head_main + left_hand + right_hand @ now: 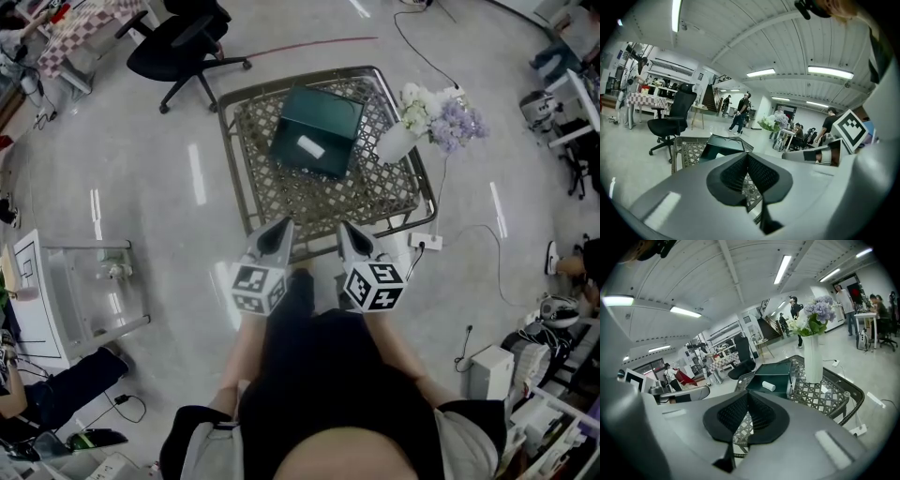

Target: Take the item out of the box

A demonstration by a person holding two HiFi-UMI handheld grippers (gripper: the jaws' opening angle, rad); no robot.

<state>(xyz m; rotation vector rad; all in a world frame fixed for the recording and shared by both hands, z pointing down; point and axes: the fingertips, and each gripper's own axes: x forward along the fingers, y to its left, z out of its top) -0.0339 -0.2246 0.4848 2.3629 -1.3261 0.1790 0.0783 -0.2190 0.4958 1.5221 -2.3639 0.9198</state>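
An open dark green box (323,120) sits on a low lattice-top table (309,199), with a small white cylinder (310,146) lying inside it. The right gripper view shows the same box (780,372) and white cylinder (768,386) just beyond the jaws. My left gripper (283,226) and right gripper (344,228) hover side by side over the table's near edge, both short of the box. Each has its jaws closed tip to tip with nothing between them. From the left gripper (747,155), the box (723,146) shows low ahead. The right gripper (747,393) points toward the box.
A white vase of flowers (401,141) stands on the table's right side, close to the box. A black office chair (183,42) is beyond the table at the left. A power strip (425,241) and cables lie on the floor at the right. A clear stand (94,291) is at the left.
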